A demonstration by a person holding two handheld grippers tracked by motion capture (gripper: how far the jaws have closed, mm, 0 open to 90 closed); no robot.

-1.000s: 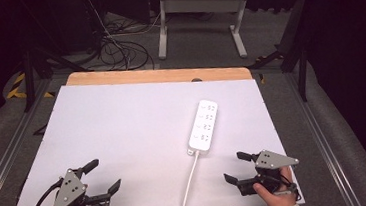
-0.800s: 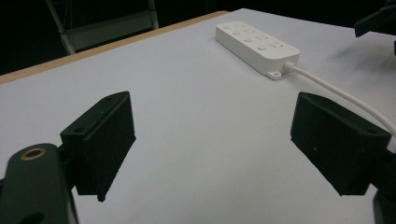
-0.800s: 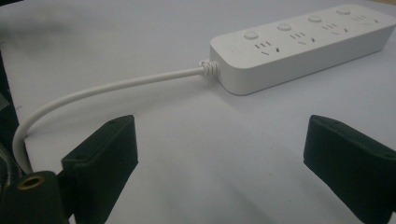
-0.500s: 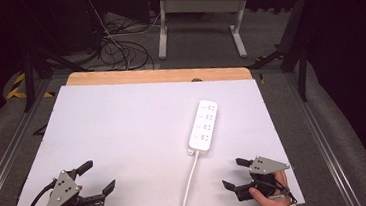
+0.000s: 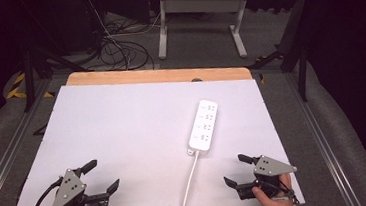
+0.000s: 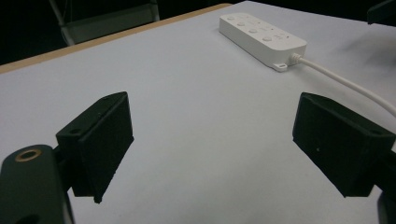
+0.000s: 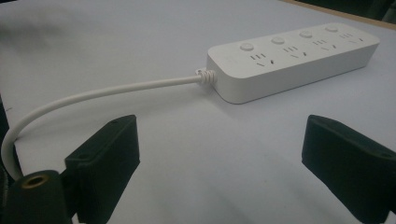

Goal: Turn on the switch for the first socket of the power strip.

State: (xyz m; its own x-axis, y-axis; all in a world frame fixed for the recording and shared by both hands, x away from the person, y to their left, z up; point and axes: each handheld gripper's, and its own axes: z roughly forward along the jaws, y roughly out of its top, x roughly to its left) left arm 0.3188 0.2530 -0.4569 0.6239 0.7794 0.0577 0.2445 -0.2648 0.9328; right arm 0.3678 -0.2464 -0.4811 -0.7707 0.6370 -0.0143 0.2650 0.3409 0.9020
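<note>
The right gripper [image 5: 241, 170] sits at the near edge of the flat white table top [image 5: 123, 133], jaws wide and empty. The left gripper [image 5: 98, 178] does likewise, well apart. The white four-socket plastic power strip [image 5: 204, 126] lies ahead of the right gripper, which is nearer. Its long axis runs away from the person, and its white cord [image 5: 190, 182] trails back over the near edge.

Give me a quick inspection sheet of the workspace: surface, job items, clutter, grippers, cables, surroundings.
Surface: white board on a wooden tabletop, bare apart from one item.
Job's things: white power strip, flat, nothing plugged in.
Clutter: nothing seen.
Grippers: left gripper and right gripper, both open, holding nothing, at the near edge.
Cables: power strip cord runs off the near edge; loose black cables on the floor.
Surroundings: dark room, white desk frame behind.
</note>
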